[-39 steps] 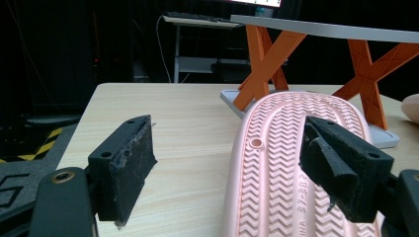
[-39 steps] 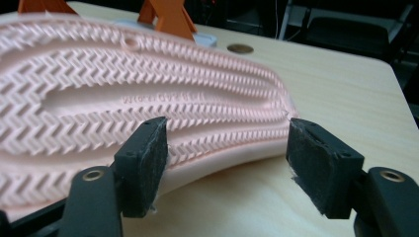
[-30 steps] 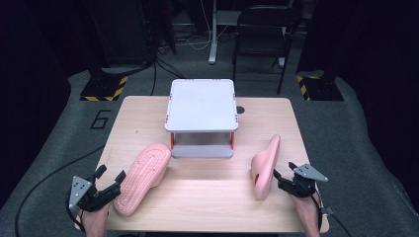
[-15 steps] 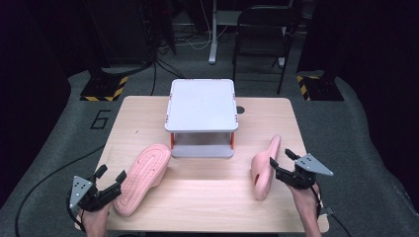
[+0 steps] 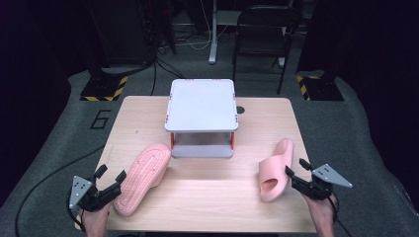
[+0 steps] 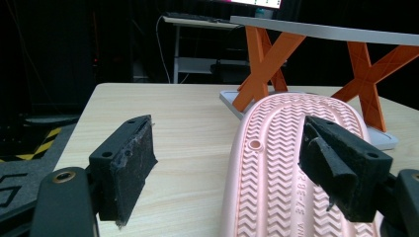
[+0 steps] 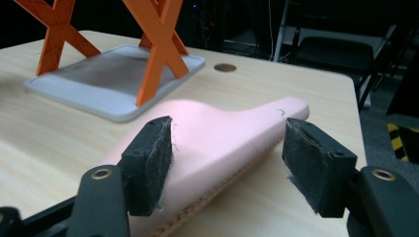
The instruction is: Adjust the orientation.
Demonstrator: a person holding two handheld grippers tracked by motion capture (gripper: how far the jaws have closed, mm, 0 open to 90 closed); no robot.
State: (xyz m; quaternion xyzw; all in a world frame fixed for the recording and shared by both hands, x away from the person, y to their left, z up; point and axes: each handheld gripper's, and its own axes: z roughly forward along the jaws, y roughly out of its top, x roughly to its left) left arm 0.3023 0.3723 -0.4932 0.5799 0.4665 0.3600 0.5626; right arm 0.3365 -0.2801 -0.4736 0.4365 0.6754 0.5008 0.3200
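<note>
Two pink slippers lie on the wooden table point(image 5: 207, 197). The left slipper point(image 5: 143, 177) is sole up, its zigzag tread point(image 6: 296, 163) showing in the left gripper view. My left gripper point(image 5: 111, 174) is open at its near left edge, and the right jaw hangs over the sole point(image 6: 228, 126). The right slipper point(image 5: 275, 170) rests with its strap opening toward me. My right gripper point(image 5: 295, 167) is open just right of it, and the pink body point(image 7: 217, 143) lies between the spread pads point(image 7: 228, 124).
A white two-level stand point(image 5: 201, 103) on orange X legs point(image 7: 158, 44) occupies the table's back middle, between the slippers. A small round hole point(image 5: 240, 109) sits in the tabletop behind it. A chair point(image 5: 264, 29) and cables are on the floor beyond.
The right slipper has shifted slightly right, and its opening now faces me. The right gripper has moved forward beside it. The left gripper and left slipper have not moved.
</note>
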